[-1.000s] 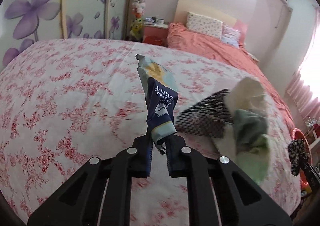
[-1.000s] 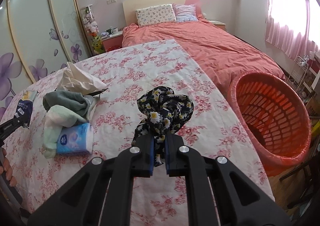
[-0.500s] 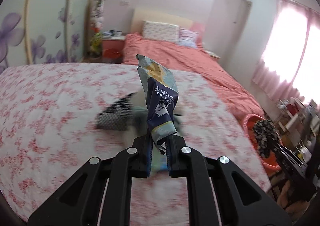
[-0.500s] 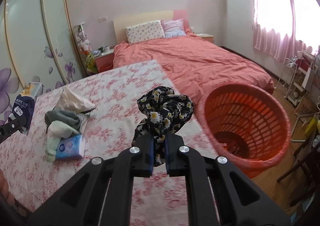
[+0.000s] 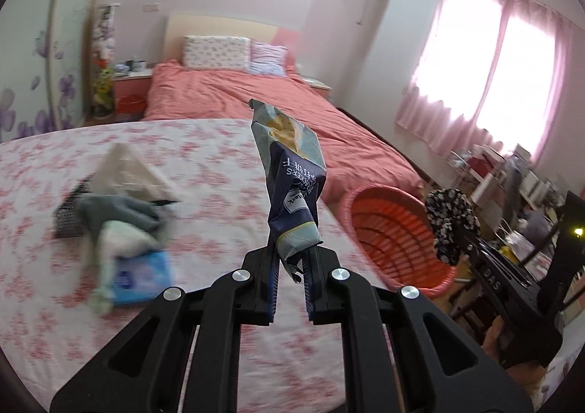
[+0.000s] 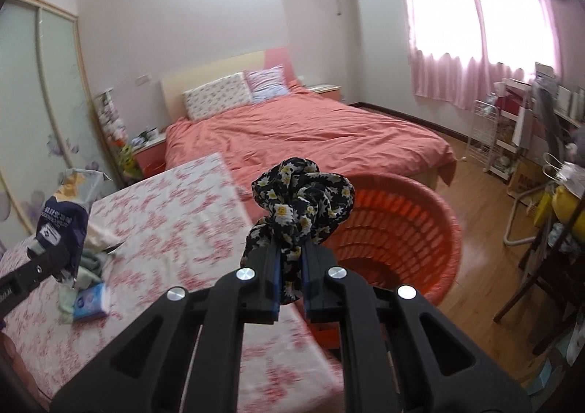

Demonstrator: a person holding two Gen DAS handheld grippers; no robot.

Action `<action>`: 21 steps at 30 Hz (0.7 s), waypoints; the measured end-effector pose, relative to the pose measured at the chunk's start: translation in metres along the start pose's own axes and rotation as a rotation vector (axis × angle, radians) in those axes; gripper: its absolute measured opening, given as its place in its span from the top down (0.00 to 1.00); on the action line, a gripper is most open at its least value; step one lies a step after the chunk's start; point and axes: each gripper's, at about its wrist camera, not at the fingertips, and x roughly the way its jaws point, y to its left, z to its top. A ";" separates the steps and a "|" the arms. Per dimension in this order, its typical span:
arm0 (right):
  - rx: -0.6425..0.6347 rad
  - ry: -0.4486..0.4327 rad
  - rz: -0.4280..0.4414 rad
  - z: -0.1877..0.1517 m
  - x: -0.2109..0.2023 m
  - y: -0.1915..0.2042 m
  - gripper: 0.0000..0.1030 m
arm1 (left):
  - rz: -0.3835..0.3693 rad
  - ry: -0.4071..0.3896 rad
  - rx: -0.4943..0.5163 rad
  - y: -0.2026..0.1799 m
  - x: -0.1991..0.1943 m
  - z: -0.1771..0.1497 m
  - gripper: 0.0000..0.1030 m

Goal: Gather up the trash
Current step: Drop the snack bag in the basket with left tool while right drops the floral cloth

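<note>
the left gripper (image 5: pixel 290 268) pinches a crumpled snack bag (image 5: pixel 292 190) above the floral bedspread (image 5: pixel 204 171), while the right gripper (image 6: pixel 291 266) clamps a black floral cloth (image 6: pixel 303 201) near the orange basket (image 6: pixel 420 230).

A basket (image 6: pixel 431 230) stands on the floor (image 6: pixel 475 201) right of the bench (image 6: pixel 175 215), with the bed (image 6: pixel 310 131) far behind. A tissue pack (image 5: pixel 140 277) and cloths (image 5: pixel 120 212) lie on the bench's left.

crumpled navy and pale-blue snack wrapper (image 5: pixel 292 190) standing upright, pinched at its lower end, black daisy-print scrunchie (image 6: pixel 303 201) bunching up beside the rim of the orange slatted basket (image 6: pixel 413 230) on the floor
</note>
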 end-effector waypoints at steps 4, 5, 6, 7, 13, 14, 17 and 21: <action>0.034 0.009 -0.034 -0.001 0.010 -0.024 0.90 | -0.053 0.026 0.032 -0.027 0.020 -0.003 0.89; 0.040 0.010 -0.039 -0.001 0.012 -0.027 0.90 | -0.067 0.035 0.039 -0.034 0.026 -0.003 0.89; 0.048 0.012 -0.045 -0.001 0.015 -0.033 0.90 | -0.077 0.042 0.044 -0.040 0.032 -0.004 0.89; 0.054 0.012 -0.048 -0.001 0.018 -0.037 0.90 | -0.086 0.048 0.049 -0.044 0.035 -0.005 0.89; 0.092 0.008 -0.053 0.000 0.032 -0.058 0.90 | -0.132 0.092 0.059 -0.066 0.063 -0.007 0.89; 0.098 0.008 -0.054 0.001 0.034 -0.062 0.90 | -0.140 0.099 0.061 -0.071 0.068 -0.007 0.89; 0.114 0.010 -0.056 0.002 0.042 -0.071 0.90 | -0.157 0.113 0.070 -0.081 0.079 -0.008 0.89; 0.128 0.014 -0.054 0.002 0.051 -0.078 0.90 | -0.180 0.125 0.083 -0.095 0.089 -0.011 0.89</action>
